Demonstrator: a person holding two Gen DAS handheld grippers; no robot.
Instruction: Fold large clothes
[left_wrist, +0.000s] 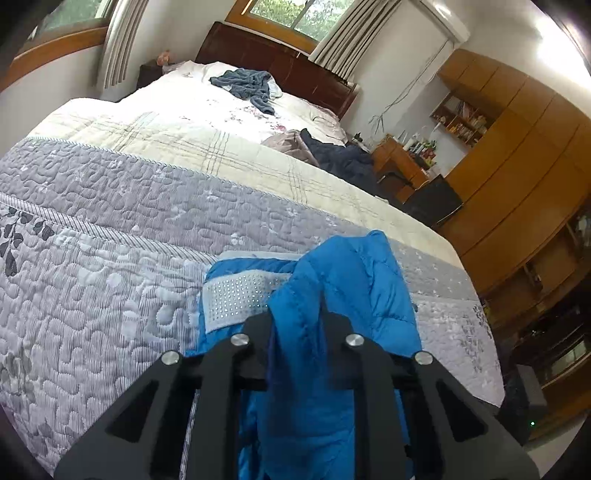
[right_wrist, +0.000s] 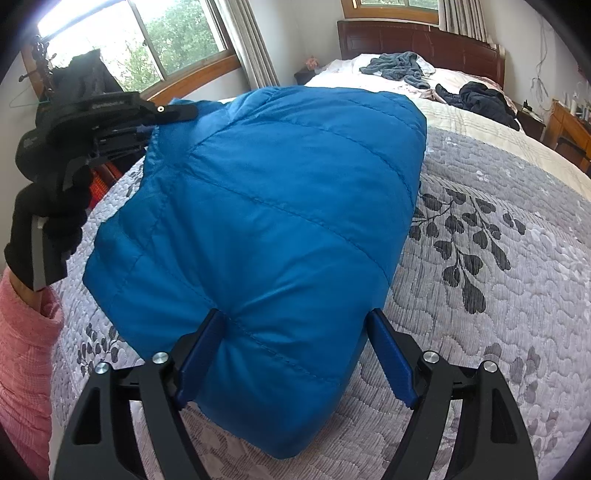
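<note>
A blue puffer jacket (left_wrist: 351, 280) lies bunched on the grey quilted bed cover (left_wrist: 110, 258), its pale dotted inner strip (left_wrist: 236, 299) showing. My left gripper (left_wrist: 295, 321) is shut on a raised fold of the jacket's edge. In the right wrist view the jacket (right_wrist: 277, 203) is a thick folded bundle, lifted at its far left corner by the left gripper (right_wrist: 173, 114), which a black-gloved hand (right_wrist: 48, 221) with a pink sleeve (right_wrist: 22, 350) holds. My right gripper (right_wrist: 299, 332) stands open, its blue pads (right_wrist: 199, 354) on either side of the bundle's near end.
A grey-blue garment (left_wrist: 247, 86) lies near the dark headboard (left_wrist: 273, 62), and a navy garment (left_wrist: 340, 155) sits at the bed's right edge. Wooden wardrobes (left_wrist: 517, 147) and a desk (left_wrist: 399, 166) stand to the right of the bed. The bed's near edge (right_wrist: 66, 295) runs past the sleeve.
</note>
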